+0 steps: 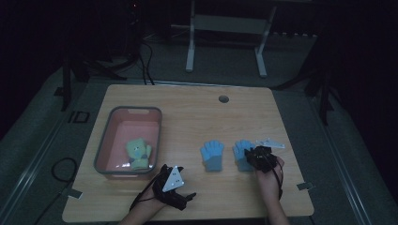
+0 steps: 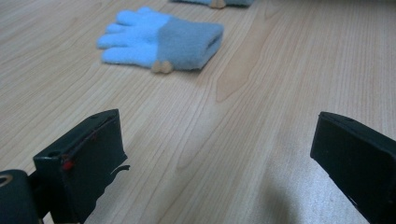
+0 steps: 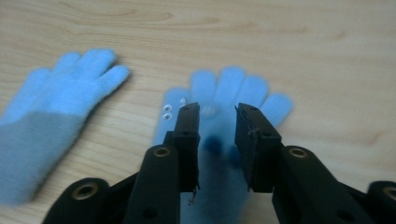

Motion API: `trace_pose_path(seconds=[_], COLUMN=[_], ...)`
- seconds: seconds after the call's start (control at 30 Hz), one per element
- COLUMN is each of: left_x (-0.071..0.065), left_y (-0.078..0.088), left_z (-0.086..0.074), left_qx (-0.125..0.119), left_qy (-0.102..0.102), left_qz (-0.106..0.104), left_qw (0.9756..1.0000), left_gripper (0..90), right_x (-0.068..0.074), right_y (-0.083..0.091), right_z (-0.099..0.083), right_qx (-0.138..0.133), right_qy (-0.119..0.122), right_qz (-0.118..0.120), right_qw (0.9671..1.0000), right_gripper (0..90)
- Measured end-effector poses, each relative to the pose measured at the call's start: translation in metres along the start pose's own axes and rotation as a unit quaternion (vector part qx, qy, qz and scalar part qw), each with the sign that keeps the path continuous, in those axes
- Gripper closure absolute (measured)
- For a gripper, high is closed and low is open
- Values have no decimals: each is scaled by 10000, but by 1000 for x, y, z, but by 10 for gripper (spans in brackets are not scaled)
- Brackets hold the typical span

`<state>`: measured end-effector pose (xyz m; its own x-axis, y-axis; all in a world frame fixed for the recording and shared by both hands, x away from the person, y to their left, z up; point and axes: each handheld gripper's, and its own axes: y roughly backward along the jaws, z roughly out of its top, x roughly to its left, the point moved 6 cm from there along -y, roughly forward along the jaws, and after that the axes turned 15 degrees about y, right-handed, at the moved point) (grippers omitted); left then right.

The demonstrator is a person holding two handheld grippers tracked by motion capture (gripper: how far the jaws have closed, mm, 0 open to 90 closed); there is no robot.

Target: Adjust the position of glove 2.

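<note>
The right gripper, jaws narrow and not yet pinching, hovers over a blue glove, soft, light and floppy, best taken mid-palm; the left gripper gapes wide.

A pink bin sat at the wooden table's left side, a green glove lying inside it; a white frame stood on the floor behind.
</note>
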<state>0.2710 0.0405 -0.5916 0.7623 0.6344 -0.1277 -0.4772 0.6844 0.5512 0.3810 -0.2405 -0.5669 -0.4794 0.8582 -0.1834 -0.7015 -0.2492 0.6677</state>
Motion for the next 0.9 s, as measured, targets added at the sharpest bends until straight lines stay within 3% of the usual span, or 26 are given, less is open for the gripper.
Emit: trace_pose_path(seconds=[0.13, 0.17, 0.23, 0.33, 0.4, 0.53, 0.6, 0.7, 0.9], left_x=[0, 0, 0, 0, 0, 0, 1, 1, 1], left_y=[0, 0, -1, -1, -1, -1, -1, -2, -2], left_z=[0, 0, 0, -1, -1, -1, -2, -2, -2], left_qx=[-10, -10, 29, 36, 43, 36, 59, 71, 64], left_qy=[4, 4, 0, -5, -5, 5, -11, -11, -3], left_qz=[-6, -6, 3, 11, 9, 8, 18, 15, 4], left_qw=[10000, 10000, 10000, 10000, 10000, 10000, 10000, 10000, 10000], left_gripper=[30, 30, 30, 30, 30, 29, 30, 30, 30], right_x=[-10, -10, -12, -11, -10, -4, -2, -1, 4], right_y=[1, 1, 1, -2, -4, -15, -16, -17, -17], right_z=[4, 4, 2, -3, -5, -19, -21, -22, -24], right_qx=[-45, -45, -64, -151, -149, -67, -137, -155, -234], right_qy=[516, 516, 755, 824, 850, 1144, 1113, 1259, 1220], right_qz=[391, 391, 794, 1037, 1063, 1019, 993, 862, 648], right_qw=[9979, 9979, 9940, 9911, 9906, 9882, 9887, 9882, 9901], right_gripper=[685, 685, 671, 657, 656, 651, 652, 669, 832])
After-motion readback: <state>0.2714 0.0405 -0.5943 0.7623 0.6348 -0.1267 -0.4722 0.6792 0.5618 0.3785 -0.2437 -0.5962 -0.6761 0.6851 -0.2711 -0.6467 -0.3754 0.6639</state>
